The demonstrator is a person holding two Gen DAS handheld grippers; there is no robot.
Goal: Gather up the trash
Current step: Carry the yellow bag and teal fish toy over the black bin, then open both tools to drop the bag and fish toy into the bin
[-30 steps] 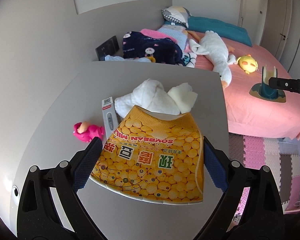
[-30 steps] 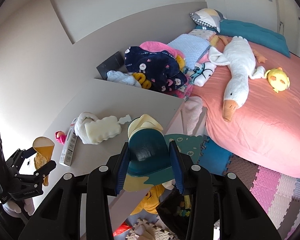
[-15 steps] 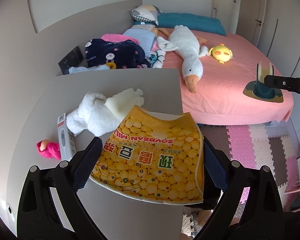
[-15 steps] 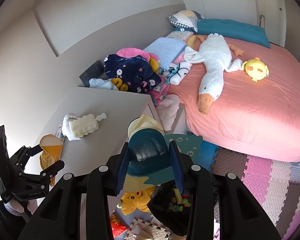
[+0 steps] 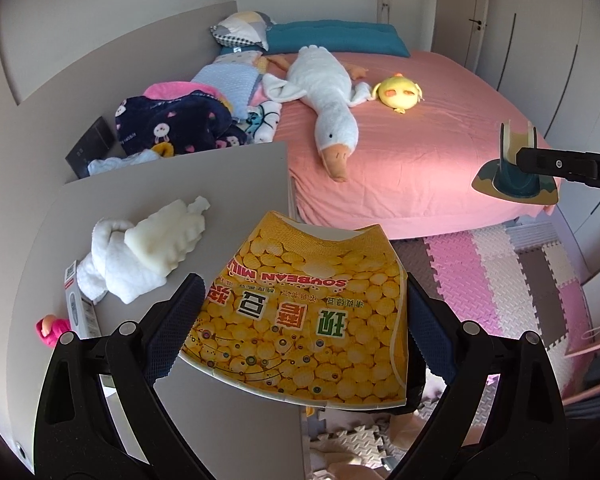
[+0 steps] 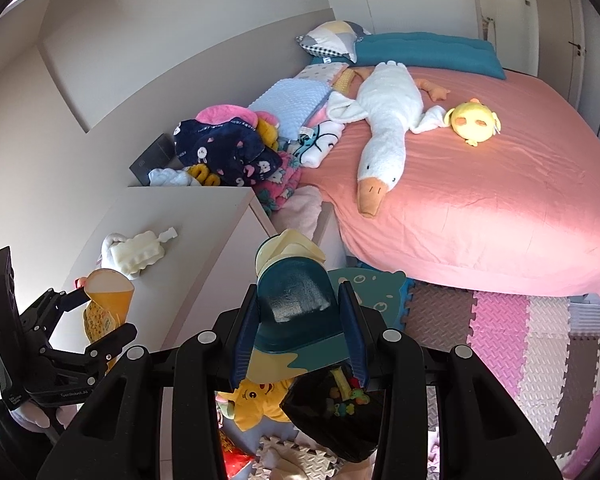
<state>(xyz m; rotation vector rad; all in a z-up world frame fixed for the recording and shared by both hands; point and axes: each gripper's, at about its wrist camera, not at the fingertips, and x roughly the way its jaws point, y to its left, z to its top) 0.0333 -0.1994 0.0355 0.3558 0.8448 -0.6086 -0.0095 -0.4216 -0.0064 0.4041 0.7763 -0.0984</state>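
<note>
Both grippers are carrying trash: the left gripper point(image 5: 300, 316) is clamping its pads on a squashed yellow soybean-milk paper cup point(image 5: 304, 316), and the right gripper point(image 6: 298, 332) is pinching a dark teal cup point(image 6: 294, 304) with a cream piece poking from its top. Both are hanging past the edge of the grey tabletop point(image 5: 172, 184), over the foam floor mats point(image 6: 512, 332). A black bag point(image 6: 332, 416) holding small items is sitting below the right gripper; it is probably the bin, so dropping both pieces seems to remain. A small box point(image 5: 76, 304) and towel point(image 5: 112, 272) are lying on the tabletop.
</note>
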